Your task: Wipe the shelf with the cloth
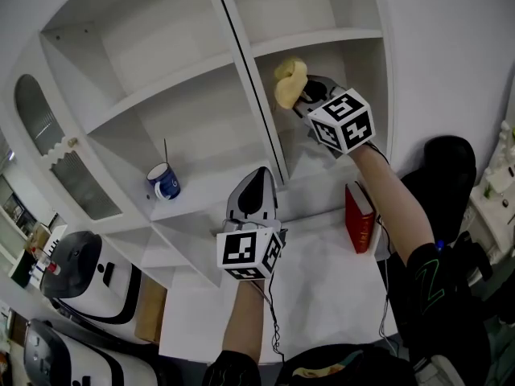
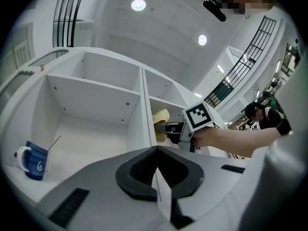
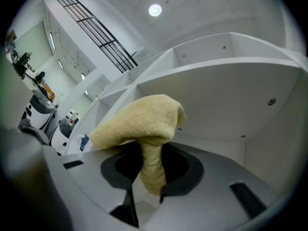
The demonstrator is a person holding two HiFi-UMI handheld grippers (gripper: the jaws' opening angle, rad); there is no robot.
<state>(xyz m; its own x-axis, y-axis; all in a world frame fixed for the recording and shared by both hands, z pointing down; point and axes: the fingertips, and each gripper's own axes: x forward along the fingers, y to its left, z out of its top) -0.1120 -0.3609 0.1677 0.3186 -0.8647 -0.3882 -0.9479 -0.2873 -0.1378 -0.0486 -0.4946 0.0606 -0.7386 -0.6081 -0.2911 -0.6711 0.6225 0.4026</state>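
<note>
Cloth (image 3: 139, 121) pinched by one narrow fold in right gripper (image 3: 144, 191) may slip free when dragged across shelf (image 1: 322, 39); left gripper (image 2: 156, 177) clenched, empty

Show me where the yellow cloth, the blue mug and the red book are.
yellow cloth (image 1: 290, 83): head view, middle of the bunched fabric.
blue mug (image 1: 165, 183): head view, its outer wall.
red book (image 1: 360, 218): head view, middle of its red cover.
</note>
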